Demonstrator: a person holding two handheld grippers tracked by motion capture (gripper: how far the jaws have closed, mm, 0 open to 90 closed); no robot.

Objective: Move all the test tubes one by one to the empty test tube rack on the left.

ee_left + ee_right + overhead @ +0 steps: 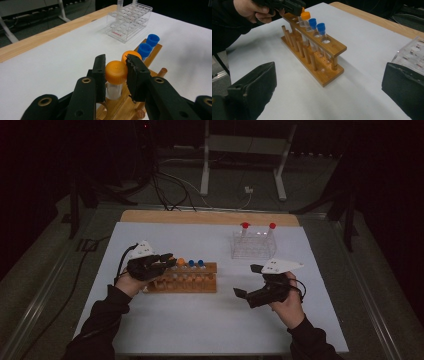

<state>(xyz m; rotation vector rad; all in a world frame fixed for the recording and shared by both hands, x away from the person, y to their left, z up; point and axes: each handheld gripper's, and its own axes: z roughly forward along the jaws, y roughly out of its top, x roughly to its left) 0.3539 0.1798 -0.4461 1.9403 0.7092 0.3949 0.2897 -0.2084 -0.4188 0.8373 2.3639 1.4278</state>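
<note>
Left tongs on the orange-capped tube — right tongs waiting

Your left tongs point(115, 75) pinch the orange-capped tube point(115, 72) by its cap, upright in the wooden rack's point(332, 48) end hole — a grip suited to a straight lift; clear body, orange lid. Your right tongs point(329, 92) stand spread, empty, above the bench point(210, 320).

Left gripper point(167, 258) at wooden rack point(186, 278) left of centre, right gripper point(246, 281) lower right, clear rack point(253, 246) upper right

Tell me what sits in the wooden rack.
The wooden rack holds two orange-capped tubes and two blue-capped tubes; the left gripper clamps the nearest orange cap, hiding its sides.
</note>
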